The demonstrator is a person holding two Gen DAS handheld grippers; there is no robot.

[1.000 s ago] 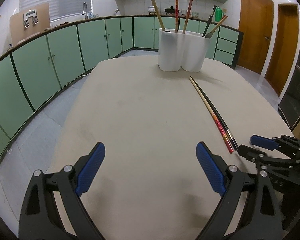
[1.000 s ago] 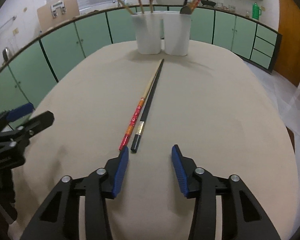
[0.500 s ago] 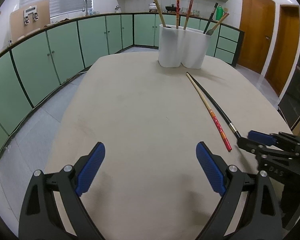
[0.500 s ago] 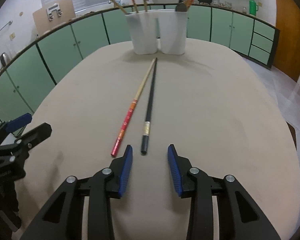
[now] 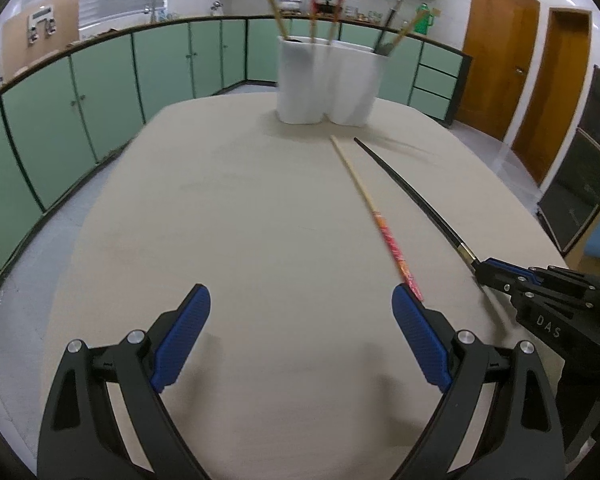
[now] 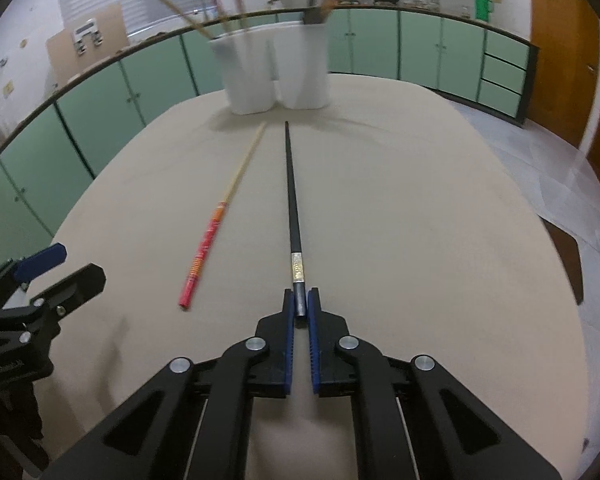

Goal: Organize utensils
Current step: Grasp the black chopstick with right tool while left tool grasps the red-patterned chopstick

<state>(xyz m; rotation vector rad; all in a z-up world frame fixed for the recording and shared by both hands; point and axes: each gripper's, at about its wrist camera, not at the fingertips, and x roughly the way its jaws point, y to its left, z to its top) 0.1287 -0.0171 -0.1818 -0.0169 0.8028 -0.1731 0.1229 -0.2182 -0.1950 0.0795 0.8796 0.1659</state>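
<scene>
Now the right gripper (image 6: pixel 301 305) has its blue pads pressed onto the near end of the black chopstick (image 6: pixel 291 200), just behind its gold band; half a second ago those pads stood apart with the stick's end lying free in front of them. The chopstick points straight ahead toward the white utensil holder (image 6: pixel 274 70) at the far side of the table (image 6: pixel 420 220). The red-and-bamboo chopstick (image 6: pixel 216 224) lies on the table just to its left, apart from it. The left gripper (image 5: pixel 300 340) hovers spread wide over bare tabletop, holding nothing, its right pad near the red chopstick's end, much as before.
</scene>
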